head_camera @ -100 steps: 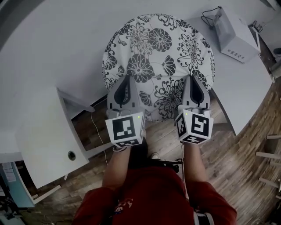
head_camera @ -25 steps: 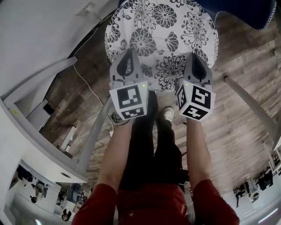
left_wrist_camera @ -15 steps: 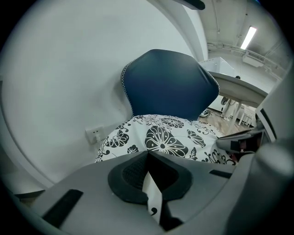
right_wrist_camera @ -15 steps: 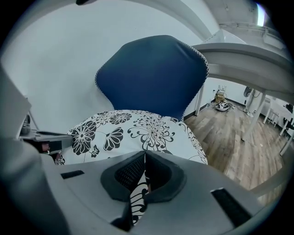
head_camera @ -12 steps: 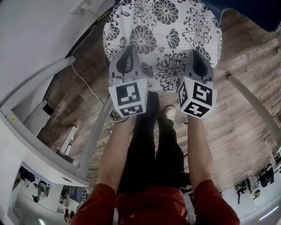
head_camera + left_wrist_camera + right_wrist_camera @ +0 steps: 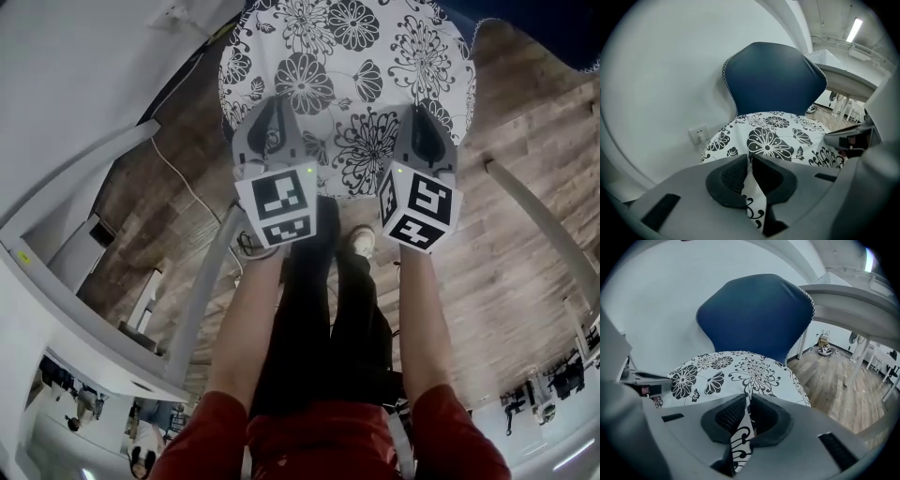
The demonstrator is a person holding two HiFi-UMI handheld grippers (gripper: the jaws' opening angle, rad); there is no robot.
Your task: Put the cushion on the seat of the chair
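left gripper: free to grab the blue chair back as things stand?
Probably not: the left gripper is shut on the cushion at its edge, and the cushion lies between it and the chair back.

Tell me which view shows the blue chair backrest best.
The right gripper view: the backrest stands whole and large, white-stitched edge included, behind the cushion. The left gripper view shows the backrest whole too, slightly smaller. The head view catches only a dark sliver of it at the top right corner.
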